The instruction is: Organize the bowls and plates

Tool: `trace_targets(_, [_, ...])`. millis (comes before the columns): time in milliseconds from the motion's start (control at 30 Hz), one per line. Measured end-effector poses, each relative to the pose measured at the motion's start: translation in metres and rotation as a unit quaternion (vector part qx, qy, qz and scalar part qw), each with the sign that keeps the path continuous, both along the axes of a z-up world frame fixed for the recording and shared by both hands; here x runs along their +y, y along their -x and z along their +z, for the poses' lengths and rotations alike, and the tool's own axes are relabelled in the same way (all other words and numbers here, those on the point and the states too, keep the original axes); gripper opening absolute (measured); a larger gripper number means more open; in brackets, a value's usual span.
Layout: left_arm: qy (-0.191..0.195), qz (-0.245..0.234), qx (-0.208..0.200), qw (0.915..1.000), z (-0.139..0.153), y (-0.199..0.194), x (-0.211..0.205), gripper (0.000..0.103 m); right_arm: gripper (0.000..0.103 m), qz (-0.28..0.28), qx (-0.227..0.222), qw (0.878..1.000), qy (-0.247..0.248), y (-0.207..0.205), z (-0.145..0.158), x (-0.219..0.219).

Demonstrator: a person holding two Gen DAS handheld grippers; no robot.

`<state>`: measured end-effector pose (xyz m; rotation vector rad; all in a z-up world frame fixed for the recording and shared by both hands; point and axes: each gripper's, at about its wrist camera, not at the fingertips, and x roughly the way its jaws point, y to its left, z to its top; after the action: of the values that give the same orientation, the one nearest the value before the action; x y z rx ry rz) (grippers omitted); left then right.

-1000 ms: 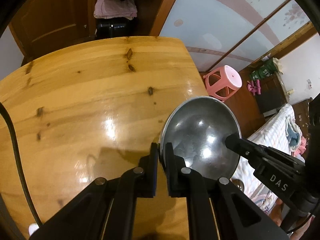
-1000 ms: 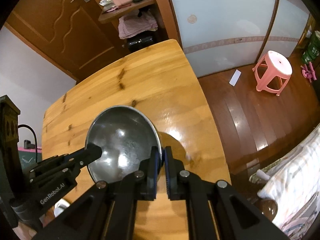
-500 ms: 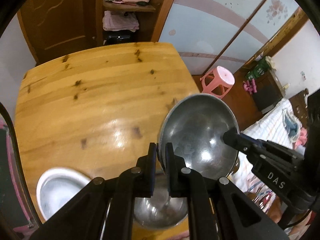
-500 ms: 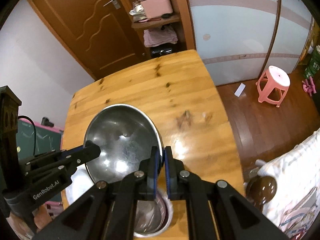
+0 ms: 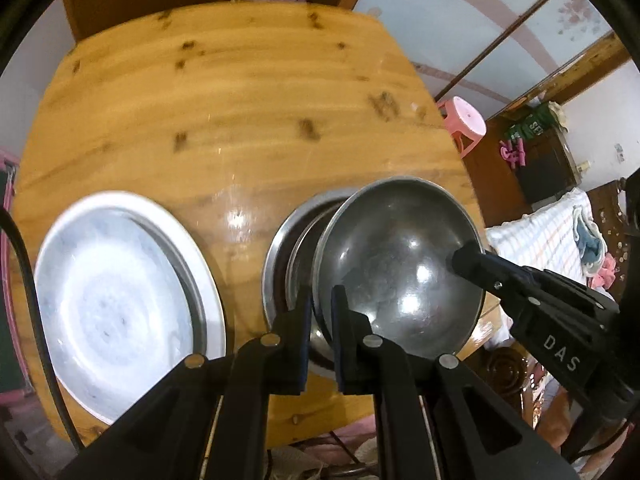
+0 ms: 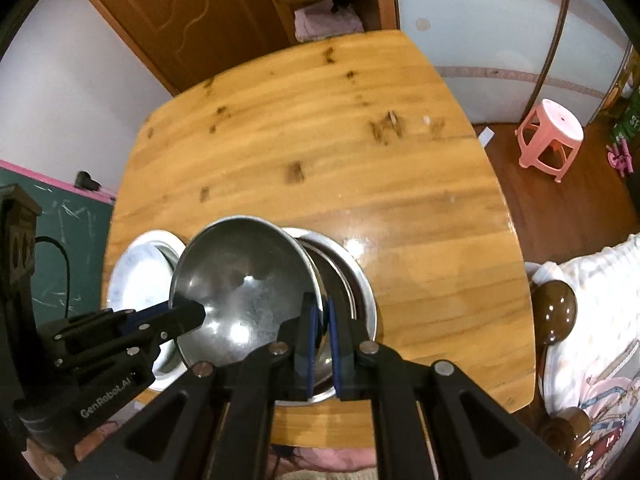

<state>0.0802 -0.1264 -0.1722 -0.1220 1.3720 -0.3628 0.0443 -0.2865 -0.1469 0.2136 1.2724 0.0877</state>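
Observation:
Both grippers hold one steel bowl by opposite rims, above the near edge of the wooden table. My left gripper is shut on its left rim. My right gripper is shut on its right rim; the bowl also shows in the right wrist view. The bowl hangs tilted over a stack of steel bowls on the table, also in the right wrist view. A wide steel plate lies to the left of the stack, also in the right wrist view.
A pink stool stands on the floor right of the table. A bed with striped bedding and a dark wooden bedpost knob are close on the right. A shelf and door stand behind the table's far end.
Both grippers have pulled back toward the near edge with the bowl. The bowl stack and the plate have come fully into view beneath and beside the held bowl.

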Motion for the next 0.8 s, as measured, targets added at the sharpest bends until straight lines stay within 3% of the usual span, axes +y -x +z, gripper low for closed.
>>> trace_targets(200, [-0.009,-0.006,0.007,0.9999,-0.019,0.001,-0.006,0.006,0.006,-0.001,0.012,1.0,0.019,0.001,-0.018,0.005])
trace_targets(533, [-0.003,-0.011,0.013,0.9998,-0.025,-0.003,-0.007,0.008,0.006,-0.003,0.016,1.0,0.02,-0.003,-0.028,0.001])
trace_targets(800, [0.01,-0.01,-0.012,0.9998,-0.009,0.003,-0.001,0.023,0.006,0.002,0.005,0.999,0.035,-0.003,-0.028,0.003])
